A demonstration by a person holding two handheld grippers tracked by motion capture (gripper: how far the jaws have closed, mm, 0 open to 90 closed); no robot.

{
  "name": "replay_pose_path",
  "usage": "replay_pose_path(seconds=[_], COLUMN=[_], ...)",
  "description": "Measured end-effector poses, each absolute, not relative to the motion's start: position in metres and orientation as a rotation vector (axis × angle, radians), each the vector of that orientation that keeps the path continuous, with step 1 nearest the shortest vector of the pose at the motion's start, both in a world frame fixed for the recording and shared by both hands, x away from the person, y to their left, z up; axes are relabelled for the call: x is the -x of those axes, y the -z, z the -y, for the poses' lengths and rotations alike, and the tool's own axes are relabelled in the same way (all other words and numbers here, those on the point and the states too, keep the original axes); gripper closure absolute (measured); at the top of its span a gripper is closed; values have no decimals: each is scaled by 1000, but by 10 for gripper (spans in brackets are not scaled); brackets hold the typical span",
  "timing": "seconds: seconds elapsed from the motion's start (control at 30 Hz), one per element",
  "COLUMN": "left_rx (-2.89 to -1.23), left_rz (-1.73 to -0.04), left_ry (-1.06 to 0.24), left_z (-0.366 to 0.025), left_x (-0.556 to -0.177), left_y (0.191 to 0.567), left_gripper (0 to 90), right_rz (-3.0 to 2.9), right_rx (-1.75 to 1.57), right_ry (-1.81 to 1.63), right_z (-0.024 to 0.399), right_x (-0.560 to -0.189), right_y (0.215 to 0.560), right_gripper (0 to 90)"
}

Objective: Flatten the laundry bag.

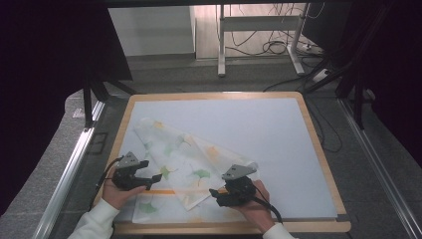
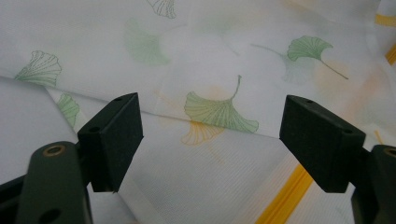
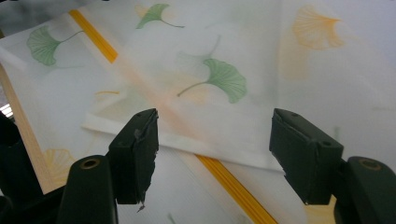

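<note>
Both tongs, left (image 1: 155,180) and right (image 1: 215,194), gape over folded cloth (image 1: 186,162).

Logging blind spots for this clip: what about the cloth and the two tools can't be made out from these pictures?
- High view: the cloth's near edge under the right tool is covered by that tool and hand.
- High view: the left tool's jaw gap is too small to judge.
- Left gripper view: the cloth runs off every edge, so its outline is cut.
- Right gripper view: how many layers lie under the folded edge is hidden; the print is blurred.
</note>
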State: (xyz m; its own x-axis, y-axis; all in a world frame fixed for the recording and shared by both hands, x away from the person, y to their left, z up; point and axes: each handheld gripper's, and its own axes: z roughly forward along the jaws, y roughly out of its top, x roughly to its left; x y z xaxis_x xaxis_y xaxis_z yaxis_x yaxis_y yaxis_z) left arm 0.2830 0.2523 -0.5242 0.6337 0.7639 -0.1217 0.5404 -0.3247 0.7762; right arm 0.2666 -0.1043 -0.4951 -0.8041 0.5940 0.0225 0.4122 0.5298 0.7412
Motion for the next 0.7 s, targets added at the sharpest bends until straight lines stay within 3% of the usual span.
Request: replay_pose_path(seconds=[0.7], left_rx=[-2037], left_rz=[-1017], left_ry=[-329], left_z=[-252], left_x=[-285], left_y=[527], left_gripper=[211], right_rz=[-2723], right_rx=[-719], right_ry=[-1102], right_z=[35], right_x=[-263], right_y=[515], right_gripper=[323])
